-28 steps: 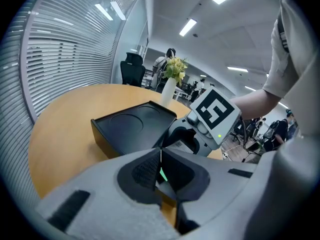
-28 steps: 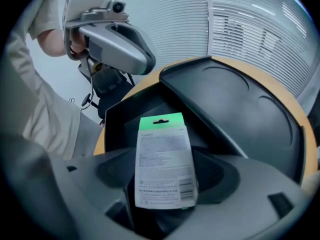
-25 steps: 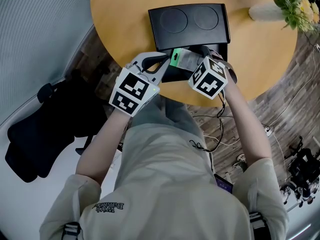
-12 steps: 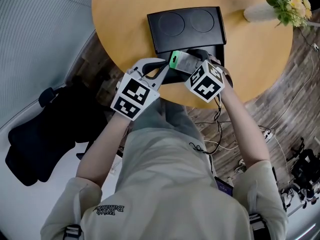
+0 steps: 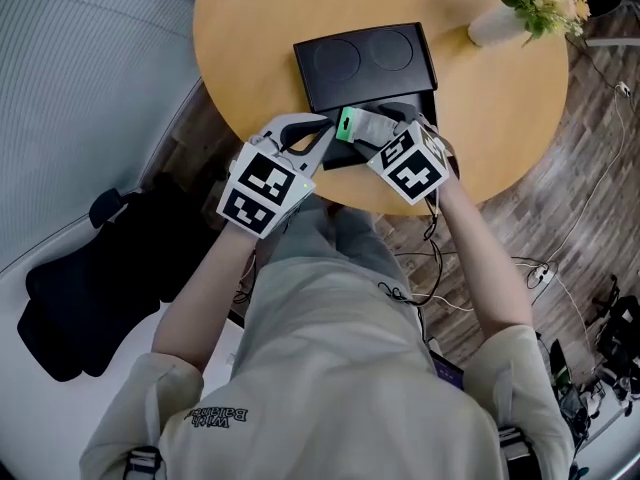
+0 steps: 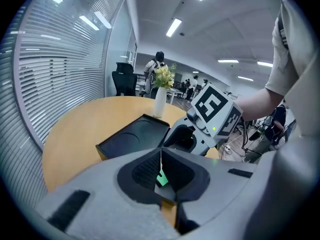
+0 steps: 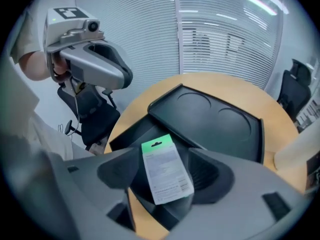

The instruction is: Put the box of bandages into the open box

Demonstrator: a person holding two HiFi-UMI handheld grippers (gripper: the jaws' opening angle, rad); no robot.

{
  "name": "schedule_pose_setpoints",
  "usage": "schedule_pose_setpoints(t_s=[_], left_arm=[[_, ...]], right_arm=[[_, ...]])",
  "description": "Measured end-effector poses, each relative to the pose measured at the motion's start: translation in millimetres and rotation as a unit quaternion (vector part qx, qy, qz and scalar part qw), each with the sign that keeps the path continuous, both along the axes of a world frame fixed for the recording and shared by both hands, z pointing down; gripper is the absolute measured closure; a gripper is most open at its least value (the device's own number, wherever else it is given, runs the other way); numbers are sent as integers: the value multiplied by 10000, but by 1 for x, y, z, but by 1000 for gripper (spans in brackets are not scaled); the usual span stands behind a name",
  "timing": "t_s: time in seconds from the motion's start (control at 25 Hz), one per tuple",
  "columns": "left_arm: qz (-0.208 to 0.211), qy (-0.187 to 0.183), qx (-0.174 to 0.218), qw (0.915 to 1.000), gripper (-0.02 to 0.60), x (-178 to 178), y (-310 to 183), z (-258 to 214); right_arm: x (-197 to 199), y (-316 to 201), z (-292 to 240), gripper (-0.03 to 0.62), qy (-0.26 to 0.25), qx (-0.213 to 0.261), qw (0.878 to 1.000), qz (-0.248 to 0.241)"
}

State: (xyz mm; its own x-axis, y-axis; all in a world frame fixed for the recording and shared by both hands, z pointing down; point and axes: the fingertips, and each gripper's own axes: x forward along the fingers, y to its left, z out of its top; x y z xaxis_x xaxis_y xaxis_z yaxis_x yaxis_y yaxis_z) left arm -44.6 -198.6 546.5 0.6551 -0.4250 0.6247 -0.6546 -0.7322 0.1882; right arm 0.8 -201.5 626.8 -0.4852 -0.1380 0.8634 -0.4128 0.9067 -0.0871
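A: What is closest to the person?

B: Two grippers, one in each hand. The left gripper [image 5: 322, 138] has its jaws pressed together with nothing between them. It sits just beside the green end of the box of bandages [image 7: 165, 171].

A: And the other one?

B: The right gripper [image 5: 390, 133] has its jaws squeezed on the box of bandages. There is one such box. It is flat and white with a green top, and it is tilted.

A: Where is it?

B: Right over the open box [image 7: 131, 134]. I cannot tell if it touches the bottom.

A: What is in the open box?

B: It is black and dark inside. I cannot make out anything lying in it. There is one open box, and it stands at the near edge of the round yellow desk [image 5: 250, 28].

A: What is behind it?

B: One black lid [image 5: 365, 60]. It lies open on the desk and touches the open box. It has two round dents, side by side.

A: And farthest away?

B: One white vase [image 5: 486, 26] with yellow flowers and green leaves. It stands at the far right of the desk, well apart from the lid.
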Motion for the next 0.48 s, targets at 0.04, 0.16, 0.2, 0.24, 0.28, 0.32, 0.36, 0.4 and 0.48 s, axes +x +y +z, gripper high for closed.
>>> schedule_pose_setpoints(t_s=[0.04, 0.16, 0.2, 0.24, 0.28, 0.32, 0.36, 0.4, 0.48], left_arm=[[22, -12, 55, 10000, 558, -1, -1, -7], [62, -42, 261, 9996, 558, -3, -5, -30], [48, -34, 348, 9994, 558, -4, -7, -38], [29, -21, 435, 9990, 558, -5, -9, -46], [8, -12, 519, 9987, 558, -6, -11, -53], [-15, -5, 599, 9982, 558, -7, -12, -60], [-40, 5, 677, 9977, 558, -8, -12, -68], [-68, 20, 755, 9971, 558, -9, -13, -75], [-122, 57, 920, 9957, 558, -11, -14, -91]], right_arm=[[0, -3, -7, 272, -52, 69, 9999, 122], [3, -9, -24, 275, -129, 316, 9987, 384], [5, -11, -30, 281, -154, 402, 9980, 468], [7, -13, -36, 295, -190, 489, 9970, 577], [9, -15, -43, 319, -224, 597, 9955, 699], [11, -18, -51, 334, -248, 743, 9936, 809], [13, -22, -59, 349, -277, 908, 9913, 909], [16, -24, -68, 366, -323, 1058, 9887, 1015], [21, -29, -86, 404, -475, 1284, 9826, 1259]])
